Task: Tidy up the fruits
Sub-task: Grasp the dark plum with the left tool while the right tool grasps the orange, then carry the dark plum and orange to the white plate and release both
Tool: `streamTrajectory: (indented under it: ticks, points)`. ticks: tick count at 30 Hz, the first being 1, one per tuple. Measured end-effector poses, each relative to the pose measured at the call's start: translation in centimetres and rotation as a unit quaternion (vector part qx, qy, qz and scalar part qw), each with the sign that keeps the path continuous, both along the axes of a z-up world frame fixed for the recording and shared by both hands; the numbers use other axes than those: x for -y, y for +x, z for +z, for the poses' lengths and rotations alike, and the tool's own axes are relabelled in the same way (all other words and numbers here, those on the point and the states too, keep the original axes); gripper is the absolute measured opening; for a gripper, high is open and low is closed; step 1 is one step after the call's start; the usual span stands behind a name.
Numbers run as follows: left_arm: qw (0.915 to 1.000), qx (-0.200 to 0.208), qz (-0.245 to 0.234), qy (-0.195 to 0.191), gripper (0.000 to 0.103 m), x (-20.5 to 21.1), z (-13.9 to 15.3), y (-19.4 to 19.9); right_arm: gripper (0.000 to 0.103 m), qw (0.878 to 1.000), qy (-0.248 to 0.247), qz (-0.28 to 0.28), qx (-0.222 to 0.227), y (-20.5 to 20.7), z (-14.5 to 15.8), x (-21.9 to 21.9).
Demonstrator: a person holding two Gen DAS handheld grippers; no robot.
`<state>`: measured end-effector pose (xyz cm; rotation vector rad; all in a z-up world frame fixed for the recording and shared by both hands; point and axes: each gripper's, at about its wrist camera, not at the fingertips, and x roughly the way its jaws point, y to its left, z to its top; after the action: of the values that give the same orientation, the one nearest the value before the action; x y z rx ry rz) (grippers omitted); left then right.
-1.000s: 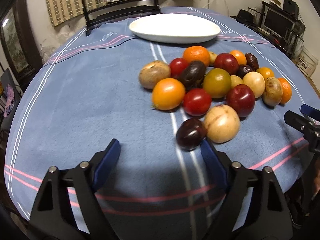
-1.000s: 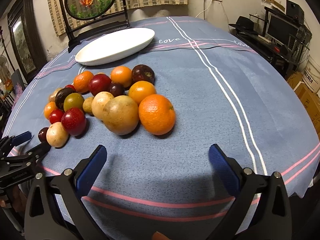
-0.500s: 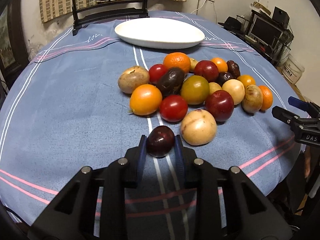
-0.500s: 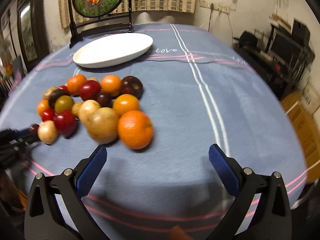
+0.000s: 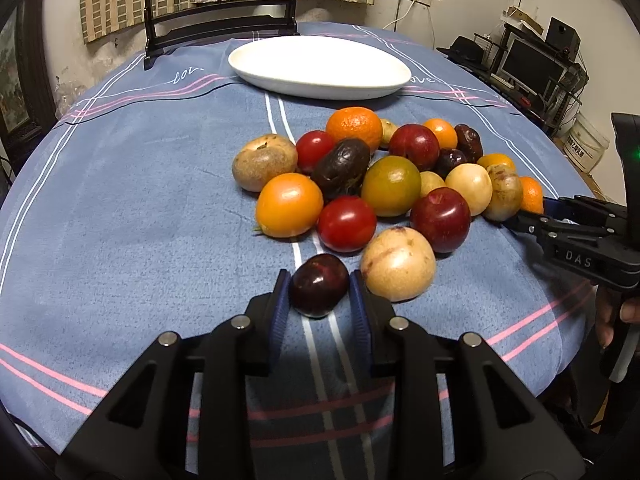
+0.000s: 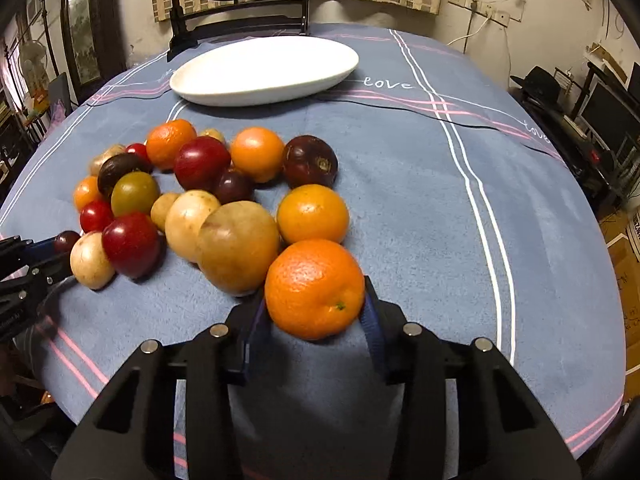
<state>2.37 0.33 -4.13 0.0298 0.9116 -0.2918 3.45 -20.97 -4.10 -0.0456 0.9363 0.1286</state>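
A pile of several fruits lies on the blue tablecloth (image 5: 120, 208). My left gripper (image 5: 319, 286) is shut on a dark purple plum (image 5: 319, 285) at the pile's near edge, beside a pale yellow fruit (image 5: 398, 265). My right gripper (image 6: 314, 298) is shut on an orange (image 6: 314, 289) at the near right of the pile, next to a tan round fruit (image 6: 238, 246). A white oval plate (image 5: 320, 66) stands empty beyond the pile; it also shows in the right wrist view (image 6: 266, 70). The right gripper shows at the right edge of the left wrist view (image 5: 536, 218).
A dark framed round screen (image 5: 220, 8) stands behind the plate at the table's far edge. Shelves with a monitor (image 5: 528, 64) stand to the right of the table. The tablecloth (image 6: 440, 208) lies flat right of the pile.
Both grippers moved in and closed: the left on the dark plum, staying shut on it; the right, open half a second ago, now grips the orange.
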Motion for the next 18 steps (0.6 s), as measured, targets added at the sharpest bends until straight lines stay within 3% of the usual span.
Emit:
streamTrajectory:
  ticks: [7, 14, 18]
  points:
    - [0.9997, 0.017, 0.005, -0.014, 0.029, -1.0, 1.3, -0.5, 0.043, 0.999, 0.031, -0.027, 0.018, -1.4, 1.3, 2.2]
    - [0.9972, 0.073, -0.002, -0.015, 0.029, -1.4, 6.2, 0.6, 0.043, 0.995, 0.08, -0.018, 0.063, -2.4, 4.9, 3.5]
    - [0.9934, 0.114, -0.006, -0.001, 0.029, -0.8, 9.1, 2.9, 0.043, 0.991, 0.094, 0.005, 0.092, -0.2, 7.9, 2.5]
